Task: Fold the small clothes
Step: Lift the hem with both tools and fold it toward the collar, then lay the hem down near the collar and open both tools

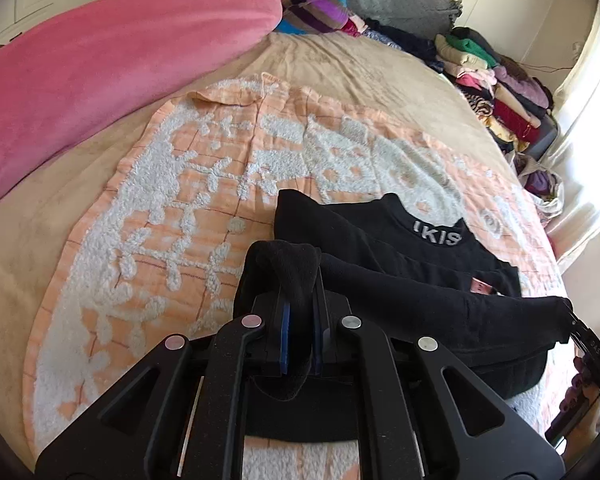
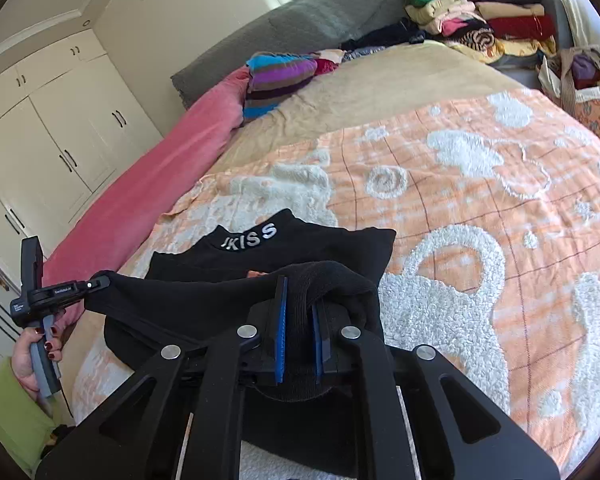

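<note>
A small black top [image 1: 428, 276] with white collar lettering lies on the orange-and-white blanket [image 1: 188, 184]; it also shows in the right wrist view [image 2: 284, 248]. My left gripper [image 1: 300, 300] is shut on a bunched corner of the black top, lifted off the blanket. My right gripper [image 2: 300, 304] is shut on the opposite corner. The black edge is stretched between them, over the rest of the top. The left gripper shows in the right wrist view [image 2: 96, 282], and the right gripper in the left wrist view [image 1: 576, 320].
A pink blanket [image 1: 100, 64] runs along the bed's far side. A striped folded garment [image 2: 276, 80] and piles of folded clothes [image 2: 496, 20] lie near the grey headboard [image 2: 300, 24]. A bag [image 2: 580, 76] sits beside the bed. White wardrobes [image 2: 52, 136] stand behind.
</note>
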Available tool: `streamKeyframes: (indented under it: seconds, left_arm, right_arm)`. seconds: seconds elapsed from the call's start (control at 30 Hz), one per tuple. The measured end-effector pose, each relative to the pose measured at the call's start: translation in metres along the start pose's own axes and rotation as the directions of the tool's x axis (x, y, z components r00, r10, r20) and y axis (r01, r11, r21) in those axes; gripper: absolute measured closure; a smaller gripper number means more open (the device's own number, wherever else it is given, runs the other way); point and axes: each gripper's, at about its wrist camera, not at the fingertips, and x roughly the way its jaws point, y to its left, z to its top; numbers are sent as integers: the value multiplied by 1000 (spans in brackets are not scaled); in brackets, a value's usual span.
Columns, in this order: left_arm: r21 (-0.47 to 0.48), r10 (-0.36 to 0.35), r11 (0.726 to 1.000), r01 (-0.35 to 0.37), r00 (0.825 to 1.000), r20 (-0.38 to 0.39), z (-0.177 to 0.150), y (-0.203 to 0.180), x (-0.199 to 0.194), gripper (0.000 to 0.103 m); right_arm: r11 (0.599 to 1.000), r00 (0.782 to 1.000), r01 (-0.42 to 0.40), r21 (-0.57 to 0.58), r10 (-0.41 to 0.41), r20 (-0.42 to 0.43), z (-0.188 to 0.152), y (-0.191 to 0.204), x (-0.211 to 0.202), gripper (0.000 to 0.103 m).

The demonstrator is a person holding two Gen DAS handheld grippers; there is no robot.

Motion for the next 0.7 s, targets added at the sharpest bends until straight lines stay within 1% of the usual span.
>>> streamKeyframes:
  seconds: [0.03, 0.1, 0.13, 0.17, 0.2, 0.23, 0.3, 0.33, 0.37, 0.4, 0.43, 0.5, 0.53, 0.57, 0.6, 0.63, 0.7]
  left_arm:
    - [-3, 11, 1000, -11, 1000, -15, 1, 0, 8, 100]
    - [-10, 39, 999, -40, 998, -52, -1, 2, 27, 99]
    - [-15, 49, 999, -50, 996, -69, -2, 4, 34, 97]
    - [-36, 43, 998, -46, 995, -90, -5, 7, 41, 97]
    - [-46, 34, 998, -39, 995, -99, -6, 8, 42, 97]
    - [-42, 38, 998, -42, 995, -94, -6, 8, 40, 96]
    - [-21, 42, 999, -43, 997, -66, -5, 4, 26, 85]
    - [-27, 36, 999, -38, 998, -50, -4, 5, 19, 72]
    - [-39, 29, 999, -31, 999, -31, -3, 7, 11, 70]
    - [-53, 24, 998, -25, 1000, -8, -2, 9, 1, 70]
    - [-57, 24, 998, -24, 1000, 9, -1, 10, -7, 70]
    - [-54, 39, 998, -36, 999, 39, -4, 9, -25, 70]
    - [-47, 33, 998, -31, 999, 42, -6, 7, -30, 70]
    - [-35, 24, 999, -22, 999, 44, -11, 3, -35, 70]
    - [-20, 16, 1000, -15, 999, 44, -18, -2, -40, 70]
    - [-6, 6, 1000, -6, 999, 36, -27, -8, -43, 70]
    - [7, -13, 1000, 13, 1000, 6, -44, -16, -42, 70]
  right_arm:
    - [1000, 1000, 16, 7, -16, -13, -1, -3, 4, 93]
    - [999, 999, 13, 36, -12, -38, -5, -11, 12, 93]
    - [998, 999, 14, 54, -11, -52, -7, -17, 15, 89]
    - [998, 998, 10, 65, -6, -61, -8, -20, 15, 86]
    - [997, 998, 3, 71, 1, -64, -8, -22, 14, 85]
    - [997, 998, 1, 78, 3, -61, -8, -25, 11, 80]
    - [996, 999, -18, 89, 22, -45, -4, -28, 3, 74]
    - [996, 1000, -12, 91, 14, -25, -1, -30, -3, 62]
    - [996, 1000, 9, 91, -9, -2, 0, -31, -10, 47]
    - [996, 1000, 20, 88, -22, 20, 2, -33, -17, 45]
    - [996, 1000, 13, 87, -15, 23, 4, -34, -21, 45]
    - [998, 1000, 10, 65, -12, 19, 6, -33, -28, 45]
    - [999, 1000, 3, 36, -4, 9, 8, -30, -29, 43]
    - [1000, 1000, -1, -1, 1, -5, 8, -25, -31, 38]
    - [999, 1000, -6, -40, 5, -21, 8, -19, -32, 36]
    - [996, 999, -21, -82, 18, -43, 8, -11, -32, 35]
    - [991, 996, -49, -128, 39, -75, 7, 0, -30, 34]
